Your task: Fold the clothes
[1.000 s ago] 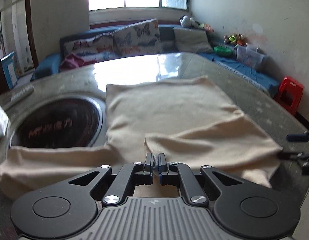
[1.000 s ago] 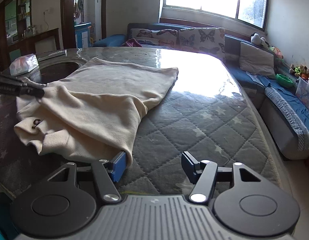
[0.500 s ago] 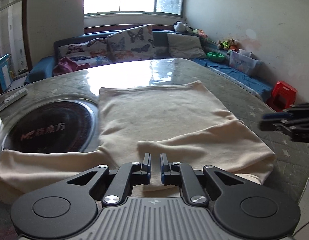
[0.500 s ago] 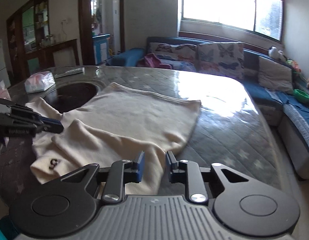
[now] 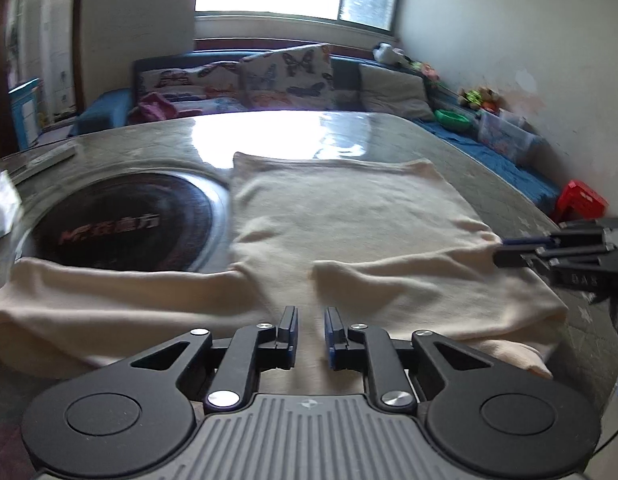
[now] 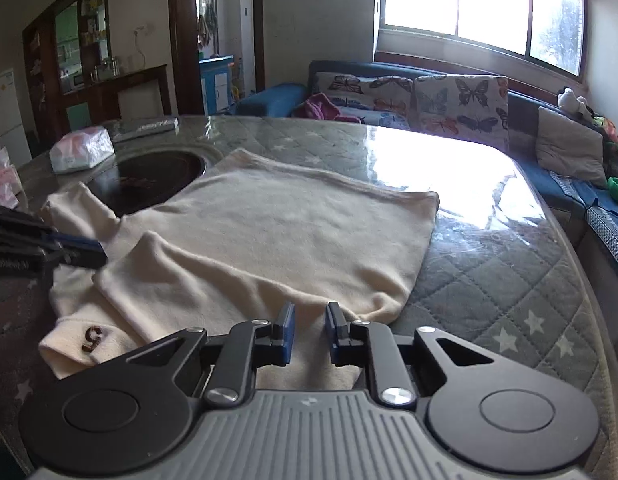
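Note:
A cream sweater [image 5: 349, 216] lies flat on the quilted table, also seen in the right wrist view [image 6: 293, 232]. One sleeve is folded across its near part [image 5: 425, 280]; the other sleeve [image 5: 109, 296] lies stretched to the left, below the black cooktop. My left gripper [image 5: 309, 332] hovers over the near edge of the sweater, jaws a little apart, holding nothing. My right gripper [image 6: 308, 330] hovers over the folded sleeve's end, jaws a little apart, empty. Each gripper shows in the other's view, the right one [image 5: 557, 252] and the left one [image 6: 41, 248].
A round black cooktop [image 5: 121, 220] is set into the table left of the sweater. A tissue pack [image 6: 83, 154] and a flat packet [image 6: 145, 128] lie at the table's far left. A sofa with butterfly cushions [image 6: 429, 96] stands behind. A red stool [image 5: 581, 200] stands at the right.
My left gripper opened, let go of the sleeve and rose. My right gripper narrowed from wide open and moved up over the sleeve's fold.

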`<state>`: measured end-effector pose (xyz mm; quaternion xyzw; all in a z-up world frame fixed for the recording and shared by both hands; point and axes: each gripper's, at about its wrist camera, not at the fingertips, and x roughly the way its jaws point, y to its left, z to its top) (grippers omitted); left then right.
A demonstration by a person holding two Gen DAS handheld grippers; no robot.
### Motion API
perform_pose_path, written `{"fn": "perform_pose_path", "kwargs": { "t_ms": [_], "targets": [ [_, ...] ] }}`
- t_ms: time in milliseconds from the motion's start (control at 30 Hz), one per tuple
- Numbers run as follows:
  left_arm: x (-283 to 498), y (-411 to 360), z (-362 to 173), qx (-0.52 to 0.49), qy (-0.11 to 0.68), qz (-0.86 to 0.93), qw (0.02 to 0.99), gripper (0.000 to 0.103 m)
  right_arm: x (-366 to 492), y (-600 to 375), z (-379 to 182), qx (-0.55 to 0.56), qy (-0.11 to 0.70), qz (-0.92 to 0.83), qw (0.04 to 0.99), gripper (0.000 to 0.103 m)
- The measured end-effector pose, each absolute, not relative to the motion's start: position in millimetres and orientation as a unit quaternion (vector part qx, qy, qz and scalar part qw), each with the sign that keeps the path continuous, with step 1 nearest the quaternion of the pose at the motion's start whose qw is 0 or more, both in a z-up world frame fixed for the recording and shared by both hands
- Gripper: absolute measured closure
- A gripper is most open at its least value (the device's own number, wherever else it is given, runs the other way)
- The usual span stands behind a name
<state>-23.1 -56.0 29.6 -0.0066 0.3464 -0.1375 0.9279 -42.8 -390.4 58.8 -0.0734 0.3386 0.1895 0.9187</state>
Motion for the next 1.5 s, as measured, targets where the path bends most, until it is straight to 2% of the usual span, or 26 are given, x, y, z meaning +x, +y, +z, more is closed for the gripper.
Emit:
{"fn": "perform_pose_path", "kwargs": {
  "t_ms": [33, 133, 433, 667, 867, 1133, 1267, 1500],
  "targets": [
    [-24.4, -48.7, 30.1, -0.011, 0.345, -0.121, 0.931, 0.070, -42.1, -389.3, 56.2, -0.077, 0.341, 0.189, 0.918, 0.086],
    [-26.7, -19.0, 31.0, -0.023, 0.341, -0.059, 0.938, 0.065, -44.4, -387.4, 58.5, -0.079, 0.335, 0.192, 0.919, 0.084],
    [-13.7, 68.5, 31.0, -0.080, 0.332, 0.128, 0.931, 0.060, -54.7, -378.0, 70.1, -0.086, 0.321, 0.208, 0.920, 0.079],
    [8.6, 106.2, 21.8, -0.116, 0.337, 0.193, 0.914, 0.058, -63.2, -372.5, 72.9, -0.089, 0.317, 0.218, 0.919, 0.078],
    [15.4, 109.6, 15.8, -0.112, 0.335, 0.196, 0.915, 0.062, -66.7, -374.2, 72.6, -0.086, 0.320, 0.215, 0.919, 0.078],
    [21.2, 99.9, 14.7, -0.076, 0.324, 0.187, 0.924, 0.095, -72.6, -376.8, 72.2, -0.083, 0.320, 0.209, 0.920, 0.078],
    [18.6, 93.7, 26.4, -0.093, 0.308, 0.161, 0.933, 0.097, -75.7, -380.9, 74.0, -0.080, 0.318, 0.204, 0.922, 0.078],
    [3.4, 44.8, 80.8, -0.124, 0.261, 0.044, 0.956, 0.098, -79.9, -389.8, 77.1, -0.065, 0.311, 0.196, 0.928, 0.078]
  ]
}}
